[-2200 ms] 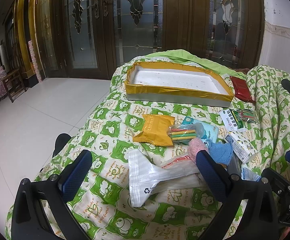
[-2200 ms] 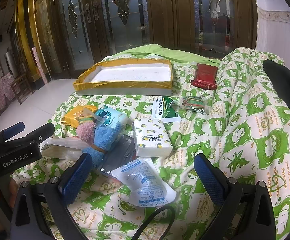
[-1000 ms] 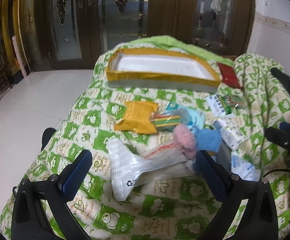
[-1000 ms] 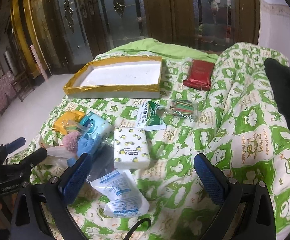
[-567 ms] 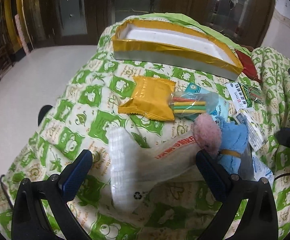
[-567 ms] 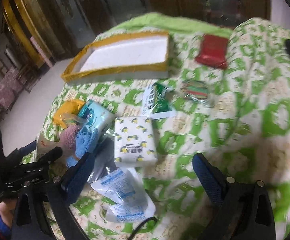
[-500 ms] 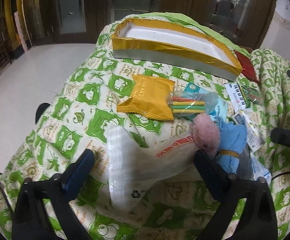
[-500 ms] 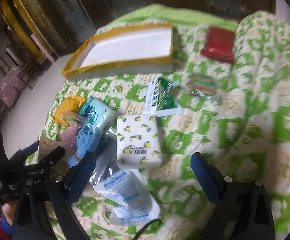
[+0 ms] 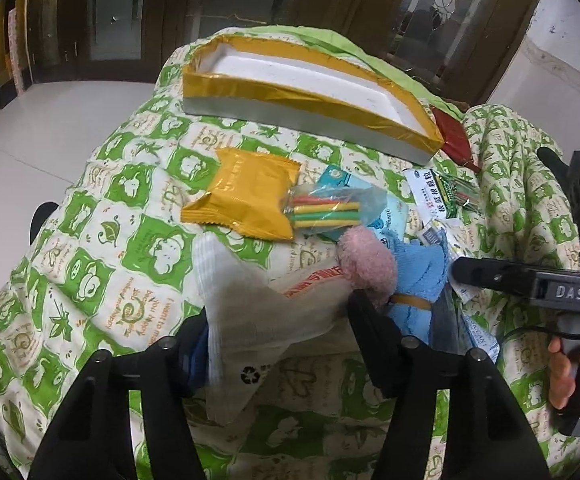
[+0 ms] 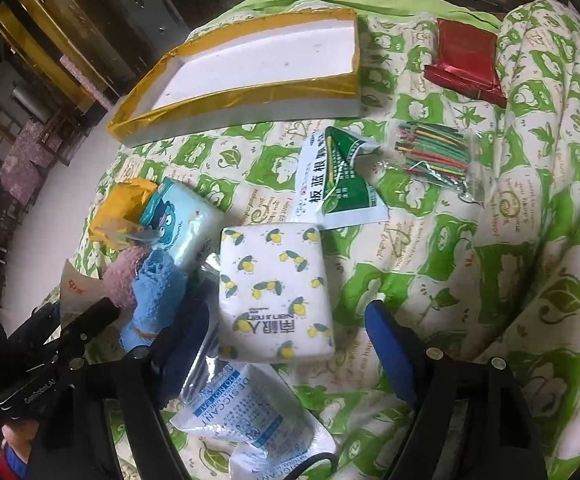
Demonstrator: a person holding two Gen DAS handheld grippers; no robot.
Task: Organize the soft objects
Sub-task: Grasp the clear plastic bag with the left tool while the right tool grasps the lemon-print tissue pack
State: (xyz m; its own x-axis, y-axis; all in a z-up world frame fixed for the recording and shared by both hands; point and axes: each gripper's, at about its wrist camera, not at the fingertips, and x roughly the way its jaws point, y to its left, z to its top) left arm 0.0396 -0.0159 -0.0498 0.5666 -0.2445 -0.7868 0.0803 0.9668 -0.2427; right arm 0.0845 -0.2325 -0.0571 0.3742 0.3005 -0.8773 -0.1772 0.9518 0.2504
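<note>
Tray (image 10: 225, 92) sits empty at the upper left of the right wrist view and upper centre of the left one, so sorting looks barely begun; every soft item is outside it on the quilt (image 10: 530, 240).

Left gripper (image 9: 277, 340) at bottom centre of its frame – jaws closing around a white plastic bag (image 9: 249, 312). Bag is between the fingers; whether the pads press it yet I cannot tell, so no firm hold.

Right gripper (image 10: 285, 332) at bottom centre of its frame – jaws closing, fairly wide, straddling the near end of the lemon-print tissue pack (image 10: 275, 292). Pads look just clear of it, nothing held.

Left on the quilt, going outward:
- pink and blue towel roll (image 9: 402, 272), touching the bag at mid right
- yellow snack packet (image 9: 241, 196) with a bag of coloured sticks (image 9: 326, 212) overlapping it, centre
- blue tissue pack (image 10: 177, 216), left of centre
- desiccant pouch (image 10: 249, 420), bottom centre, partly under the lemon-print pack
- green and white sachet (image 10: 338, 176) and a second bag of sticks (image 10: 434, 152), upper right
- red packet (image 10: 466, 60), top right beside the tray

My read: first two picks are under way, everything else still to go.
</note>
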